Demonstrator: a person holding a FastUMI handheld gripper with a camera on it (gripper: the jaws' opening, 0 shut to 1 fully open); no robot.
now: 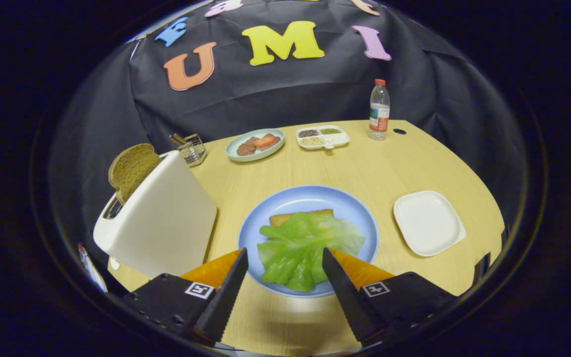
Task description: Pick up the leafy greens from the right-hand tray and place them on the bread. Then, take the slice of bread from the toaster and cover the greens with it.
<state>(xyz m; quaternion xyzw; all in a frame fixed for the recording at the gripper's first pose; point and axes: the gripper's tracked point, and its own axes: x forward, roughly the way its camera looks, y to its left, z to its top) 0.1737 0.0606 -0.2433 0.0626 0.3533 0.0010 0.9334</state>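
With the leafy greens [305, 250] already lying on the bread [301, 216], your hand-held gripper [284, 265] stood apart and empty; the toaster [159, 220] slice [131, 169] stood upright, left of the plate [285, 198].

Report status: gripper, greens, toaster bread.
Gripper open, fingers astride near edge of green lettuce leaf, not pressing. Leaf lies on toast slice on round blue plate. Brown bread slice upright in white toaster; nothing blocks it.

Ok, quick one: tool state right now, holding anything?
Tool: open, holding nothing; its fingers straddle the near edge of the lettuce leaf lying on the bread.
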